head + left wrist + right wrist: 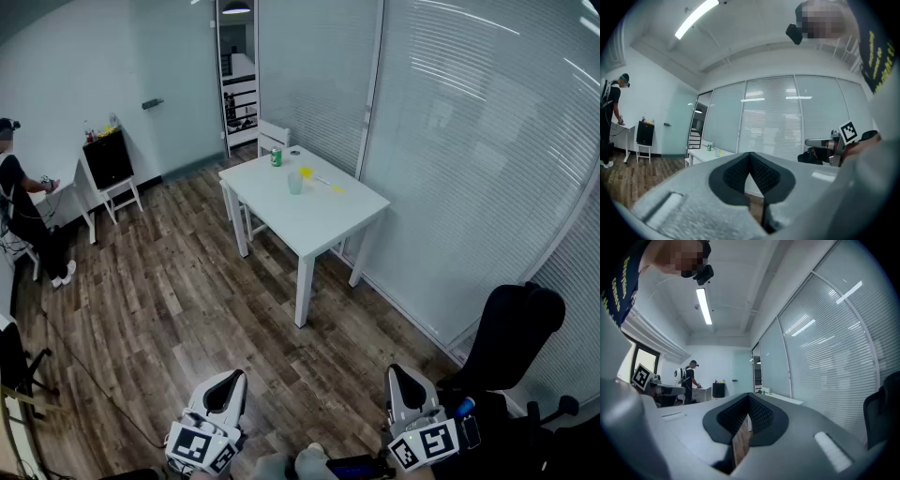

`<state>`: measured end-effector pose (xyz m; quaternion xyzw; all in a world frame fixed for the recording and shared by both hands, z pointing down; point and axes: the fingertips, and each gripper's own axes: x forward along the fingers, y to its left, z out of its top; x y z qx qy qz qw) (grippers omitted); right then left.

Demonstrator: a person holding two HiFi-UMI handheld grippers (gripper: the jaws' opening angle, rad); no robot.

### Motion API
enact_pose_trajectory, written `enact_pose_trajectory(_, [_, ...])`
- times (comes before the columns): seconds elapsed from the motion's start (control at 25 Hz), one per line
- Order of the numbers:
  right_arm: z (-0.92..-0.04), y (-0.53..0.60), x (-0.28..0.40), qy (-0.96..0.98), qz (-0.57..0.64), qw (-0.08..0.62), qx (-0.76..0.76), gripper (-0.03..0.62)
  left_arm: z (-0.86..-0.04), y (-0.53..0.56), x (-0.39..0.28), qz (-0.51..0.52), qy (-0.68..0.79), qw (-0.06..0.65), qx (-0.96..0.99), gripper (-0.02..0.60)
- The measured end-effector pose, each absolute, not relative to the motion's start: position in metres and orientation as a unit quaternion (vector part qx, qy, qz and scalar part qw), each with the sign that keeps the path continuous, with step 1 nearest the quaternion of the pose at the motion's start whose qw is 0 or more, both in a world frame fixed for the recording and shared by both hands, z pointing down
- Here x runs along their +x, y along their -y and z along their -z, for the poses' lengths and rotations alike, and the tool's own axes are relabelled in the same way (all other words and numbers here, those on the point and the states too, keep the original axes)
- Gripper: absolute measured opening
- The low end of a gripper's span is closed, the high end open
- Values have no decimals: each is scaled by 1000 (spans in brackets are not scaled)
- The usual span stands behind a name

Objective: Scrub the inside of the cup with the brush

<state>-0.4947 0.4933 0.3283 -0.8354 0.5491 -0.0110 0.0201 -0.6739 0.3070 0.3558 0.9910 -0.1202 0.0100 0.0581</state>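
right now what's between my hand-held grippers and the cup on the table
The head view shows only bare wood floor, then the white table's near corner, between the left hand-held gripper, the right hand-held gripper and the cup.

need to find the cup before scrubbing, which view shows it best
Head view: the cup stands in plain sight on the table, seen from above. The left gripper view shows it only as a tiny far speck; in the right gripper view I cannot make it out.

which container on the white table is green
The can at the far end of the table, by the white chair; the cup nearer the middle is pale and see-through.
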Motion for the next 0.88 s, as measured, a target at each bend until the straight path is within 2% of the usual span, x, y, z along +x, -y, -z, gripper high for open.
enact_pose_trajectory(0.56, [-327, -490, -480, -563, 13, 21, -826, 5, -359, -308, -657, -17, 134, 51, 990, 0])
enact_pose_trajectory(0.88, [-324, -483, -444, -573, 4, 24, -819, 6, -356, -299, -626, -16, 154, 34, 987, 0])
